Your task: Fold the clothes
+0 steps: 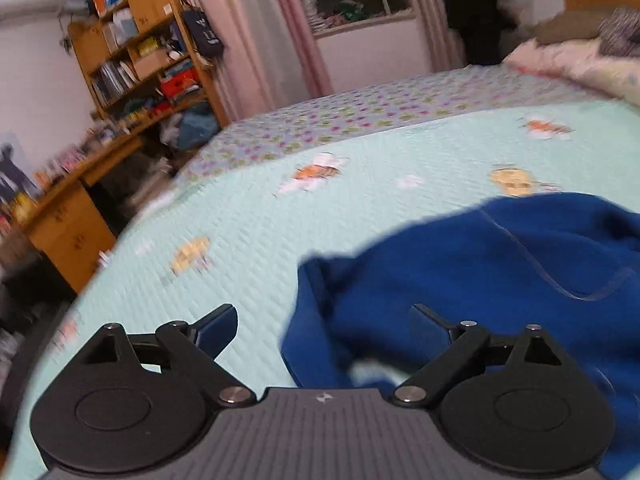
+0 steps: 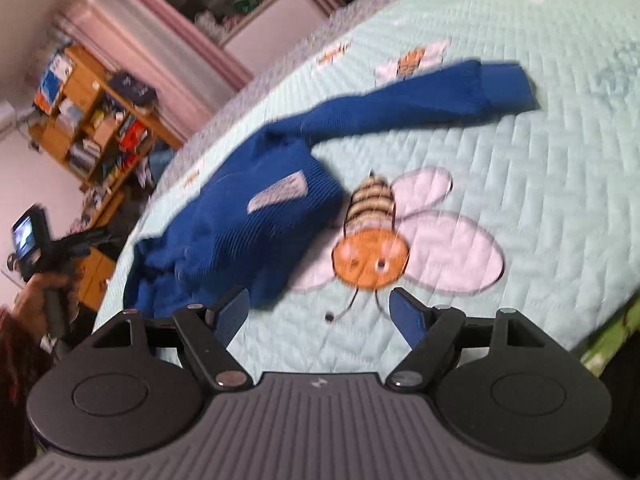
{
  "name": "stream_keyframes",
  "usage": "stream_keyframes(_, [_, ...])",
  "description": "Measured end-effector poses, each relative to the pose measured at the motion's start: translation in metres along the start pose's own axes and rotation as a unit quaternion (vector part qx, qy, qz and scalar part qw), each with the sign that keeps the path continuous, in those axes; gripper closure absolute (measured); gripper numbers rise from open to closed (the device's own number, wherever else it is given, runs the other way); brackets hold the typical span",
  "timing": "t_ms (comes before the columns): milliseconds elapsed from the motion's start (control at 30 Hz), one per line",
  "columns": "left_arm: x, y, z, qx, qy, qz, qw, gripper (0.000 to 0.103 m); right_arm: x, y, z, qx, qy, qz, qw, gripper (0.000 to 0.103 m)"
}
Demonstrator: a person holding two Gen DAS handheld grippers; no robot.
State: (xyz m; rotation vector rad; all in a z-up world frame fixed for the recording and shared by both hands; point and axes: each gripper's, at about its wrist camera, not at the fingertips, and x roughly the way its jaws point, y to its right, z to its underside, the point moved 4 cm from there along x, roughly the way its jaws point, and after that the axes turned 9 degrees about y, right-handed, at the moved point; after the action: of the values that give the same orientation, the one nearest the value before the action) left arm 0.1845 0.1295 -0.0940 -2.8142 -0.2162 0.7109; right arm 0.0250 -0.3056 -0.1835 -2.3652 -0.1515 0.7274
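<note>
blue sweater (image 1: 500, 264) blurred, cut off at frame's right edge.

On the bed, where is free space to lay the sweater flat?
Bare quilt lies right of the blue sweater, between its sleeve and the bee print; also left of it, toward the bed edge. The sweater heap itself is crowded.

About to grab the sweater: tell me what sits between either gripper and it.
Nothing visible. The left gripper is open right at the sweater edge. The right gripper is open with only bare quilt between it and the sweater.
</note>
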Motion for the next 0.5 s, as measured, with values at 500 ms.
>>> stream_keyframes(500, [-0.101, 0.101, 0.144, 0.097, 0.016, 0.156, 0.9827, 0.011, 0.001, -0.031, 0.023, -0.048, -0.027, -0.007, 0.998, 0.024])
